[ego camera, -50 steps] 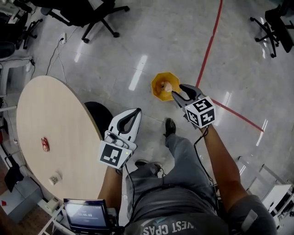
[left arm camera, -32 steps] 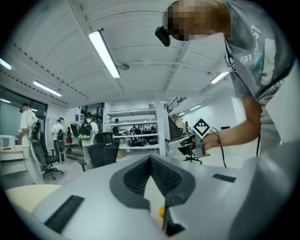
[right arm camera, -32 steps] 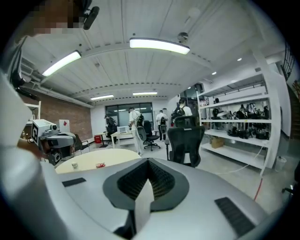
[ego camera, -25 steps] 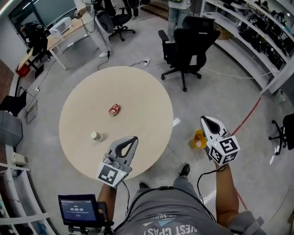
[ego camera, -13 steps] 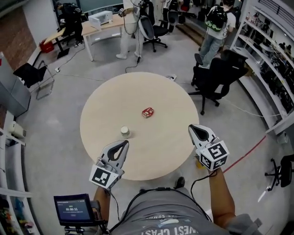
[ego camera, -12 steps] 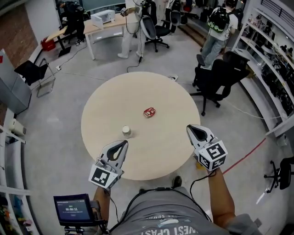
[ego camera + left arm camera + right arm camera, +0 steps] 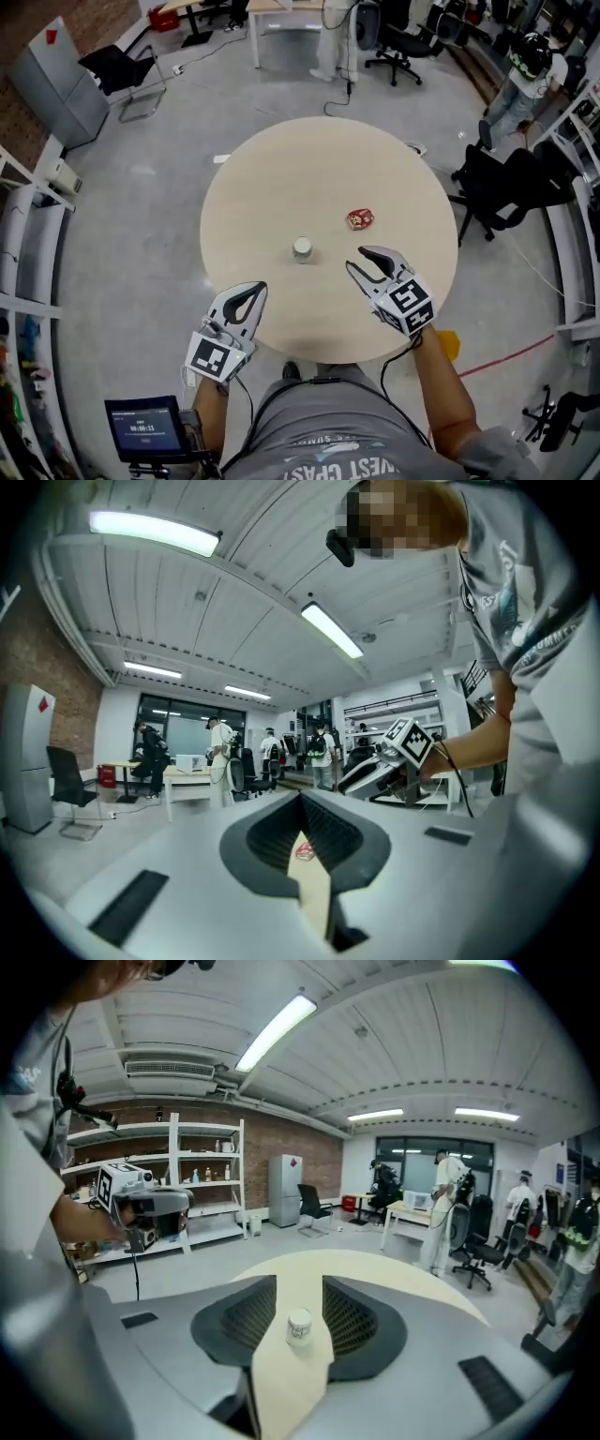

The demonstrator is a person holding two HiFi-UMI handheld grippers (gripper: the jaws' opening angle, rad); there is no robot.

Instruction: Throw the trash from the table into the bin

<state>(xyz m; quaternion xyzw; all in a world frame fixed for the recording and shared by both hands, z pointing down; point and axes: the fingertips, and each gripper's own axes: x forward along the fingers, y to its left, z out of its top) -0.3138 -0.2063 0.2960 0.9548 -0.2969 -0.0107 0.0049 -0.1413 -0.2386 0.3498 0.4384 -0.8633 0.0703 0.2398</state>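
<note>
- Right gripper (image 7: pixel 359 260) has come in over the table (image 7: pixel 281 178); its jaws have just opened, nothing between them.
- Cup (image 7: pixel 302 248) stands near its tips, can (image 7: pixel 360 219) lies beyond.
- Left gripper (image 7: pixel 253 287), at the near edge: jaws together, empty.

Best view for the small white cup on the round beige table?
Right gripper view: the small white cup stands centred, close, side-on. Head view shows the cup tiny, from above. Left gripper view doesn't show it.
</note>
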